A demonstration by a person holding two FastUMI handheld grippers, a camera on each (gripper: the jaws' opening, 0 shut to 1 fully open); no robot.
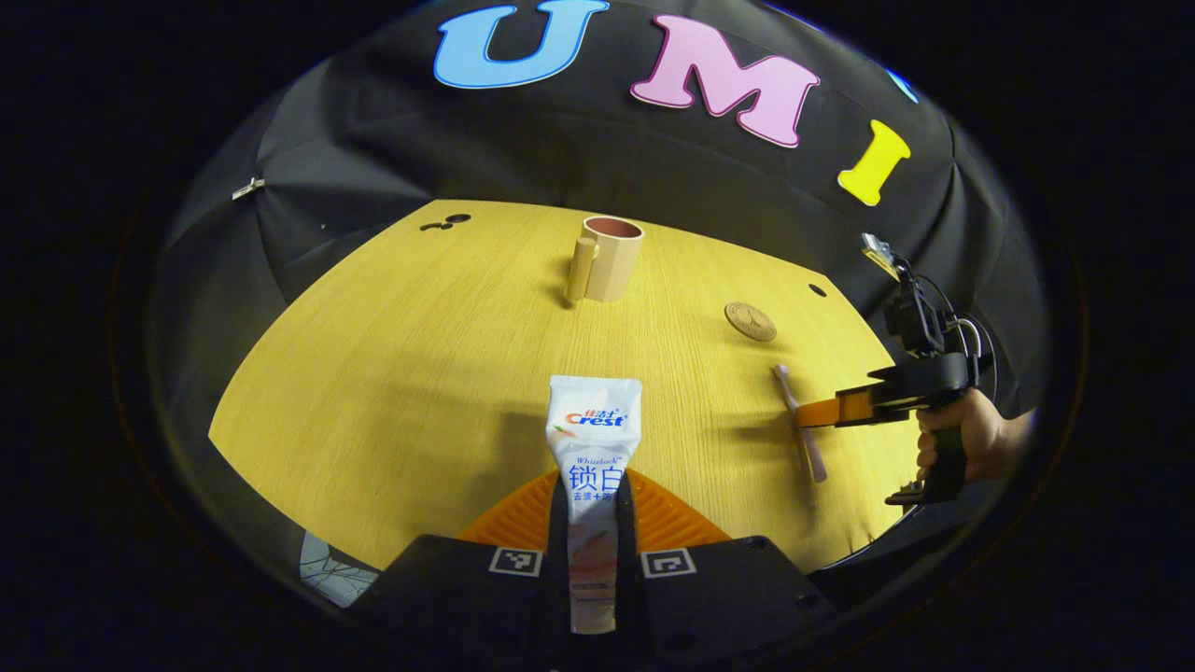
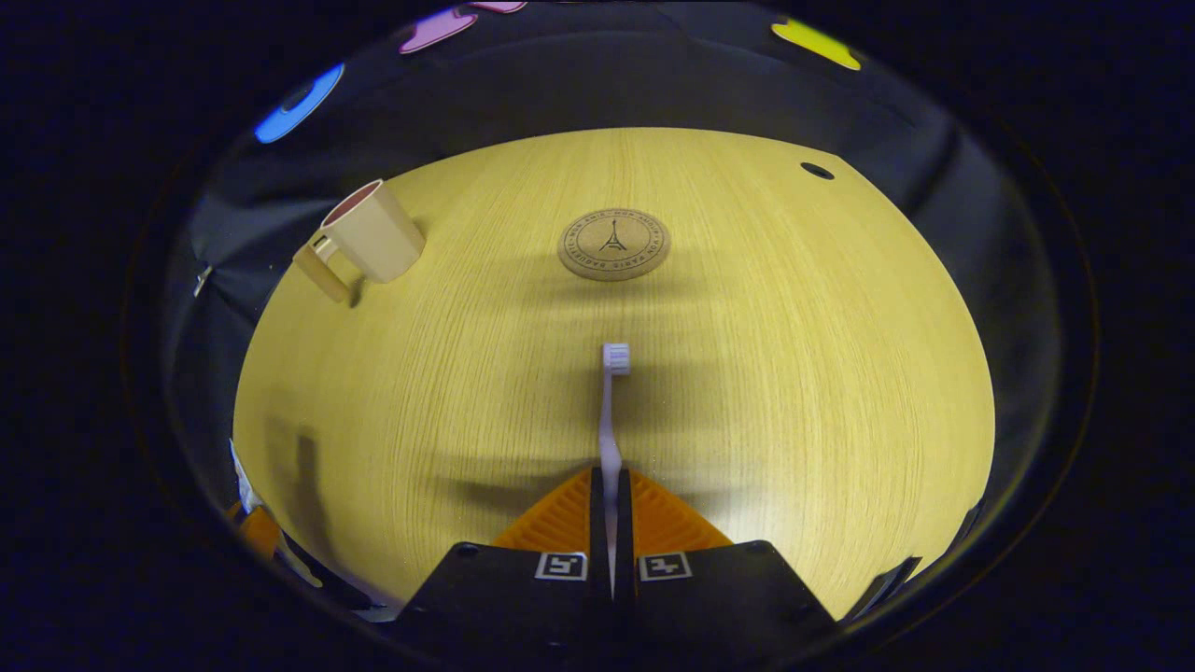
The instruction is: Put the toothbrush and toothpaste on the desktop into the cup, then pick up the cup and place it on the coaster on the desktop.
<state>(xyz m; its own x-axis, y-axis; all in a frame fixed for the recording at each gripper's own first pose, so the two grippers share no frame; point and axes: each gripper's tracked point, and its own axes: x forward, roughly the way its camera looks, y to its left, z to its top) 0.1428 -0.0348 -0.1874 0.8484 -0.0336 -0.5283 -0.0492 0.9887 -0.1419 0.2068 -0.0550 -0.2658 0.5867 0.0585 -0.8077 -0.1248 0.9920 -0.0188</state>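
In the left gripper view my left gripper [image 1: 594,485] is shut on a white toothpaste tube [image 1: 594,429], which sticks out forward over the wooden desktop [image 1: 392,355]. A beige cup [image 1: 609,258] with a handle stands upright at the far middle. A round brown coaster [image 1: 750,320] lies to its right. Farther right, a hand holds the right gripper [image 1: 810,413] closed on the toothbrush [image 1: 800,422]. In the right gripper view my right gripper [image 2: 609,481] is shut on the pale toothbrush [image 2: 610,411], bristles pointing ahead toward the coaster [image 2: 613,244]. The cup [image 2: 372,232] stands at the far left.
Small dark holes mark the desktop at the far left [image 1: 446,222] and far right [image 2: 817,171]. Black cloth walls close in behind the desk. The desk's near edge curves below both grippers.
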